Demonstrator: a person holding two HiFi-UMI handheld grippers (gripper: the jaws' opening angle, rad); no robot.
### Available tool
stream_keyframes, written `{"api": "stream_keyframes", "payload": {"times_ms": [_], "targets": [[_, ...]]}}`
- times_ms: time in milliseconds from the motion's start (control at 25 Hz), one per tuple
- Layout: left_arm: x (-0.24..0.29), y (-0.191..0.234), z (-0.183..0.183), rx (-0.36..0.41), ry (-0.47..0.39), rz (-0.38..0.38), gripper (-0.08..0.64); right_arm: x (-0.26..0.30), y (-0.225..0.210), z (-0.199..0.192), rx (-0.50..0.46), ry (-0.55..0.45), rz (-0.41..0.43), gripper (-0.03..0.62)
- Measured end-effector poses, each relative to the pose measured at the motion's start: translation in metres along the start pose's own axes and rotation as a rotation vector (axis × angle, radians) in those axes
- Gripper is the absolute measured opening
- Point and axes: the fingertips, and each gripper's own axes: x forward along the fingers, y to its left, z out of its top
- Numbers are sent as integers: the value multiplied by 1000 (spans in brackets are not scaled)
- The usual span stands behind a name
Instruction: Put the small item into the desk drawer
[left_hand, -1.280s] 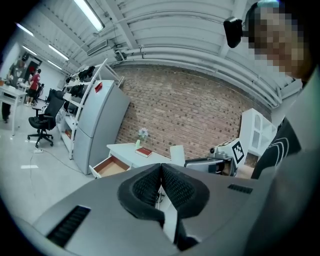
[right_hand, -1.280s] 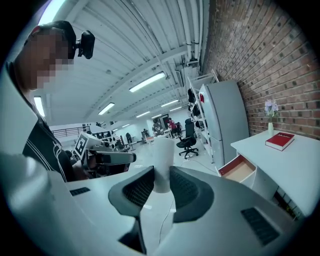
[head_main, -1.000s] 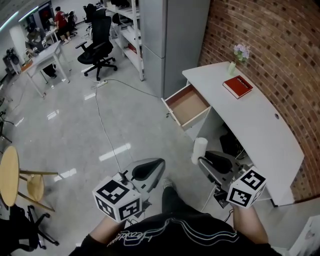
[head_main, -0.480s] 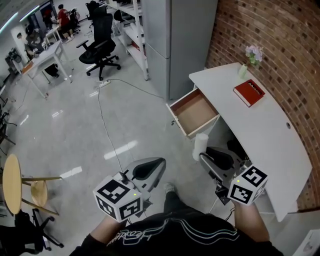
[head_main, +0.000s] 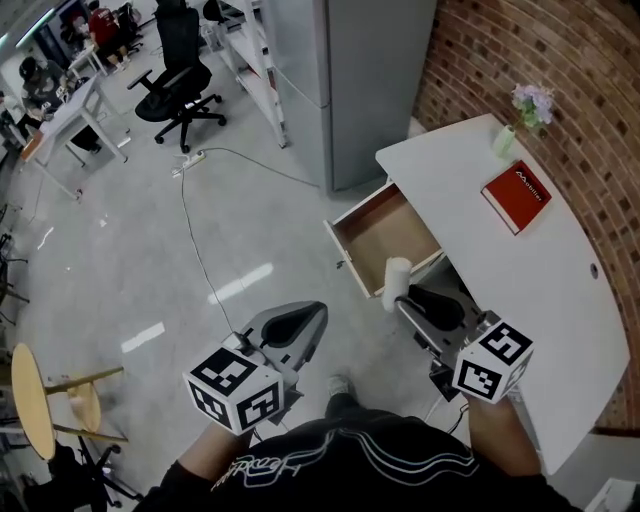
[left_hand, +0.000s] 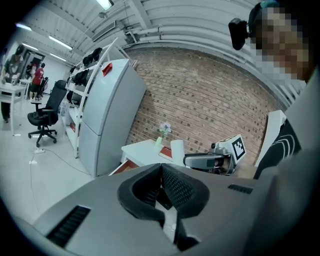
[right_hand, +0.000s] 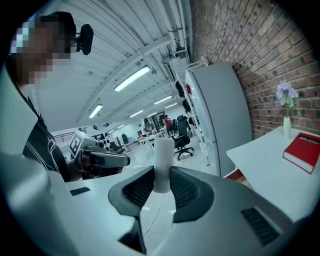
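My right gripper (head_main: 405, 296) is shut on a small white cylinder (head_main: 396, 281), which stands upright between the jaws (right_hand: 163, 165). It hangs just at the near corner of the open desk drawer (head_main: 385, 237), whose brown inside is bare. The drawer sticks out from a white curved desk (head_main: 500, 270). My left gripper (head_main: 300, 322) is held lower left over the floor, its jaws shut with nothing between them (left_hand: 161, 187).
A red book (head_main: 523, 197) and a small vase of flowers (head_main: 512, 128) sit on the desk by the brick wall. A grey cabinet (head_main: 355, 70) stands behind the drawer. A cable (head_main: 196, 245) runs over the floor; office chairs (head_main: 178, 85) and a wooden stool (head_main: 40, 405) stand off left.
The white cylinder in my right gripper has come closer to the open drawer, from below it to its near corner. The left gripper has barely moved.
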Motion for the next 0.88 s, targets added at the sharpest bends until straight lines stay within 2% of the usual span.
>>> {"api": "stream_keyframes", "payload": {"times_ms": [200, 400, 640, 880], "targets": [[41, 40, 7, -24, 23, 24, 20, 30, -45, 7, 3, 29, -2, 109], [61, 56, 7, -50, 35, 29, 21, 46, -72, 8, 35, 32, 1, 109], [75, 69, 6, -36, 61, 5, 21, 64, -88, 3, 41, 41, -28, 109], [108, 102, 11, -45, 105, -31, 21, 86, -123, 0, 74, 61, -92, 109]]}}
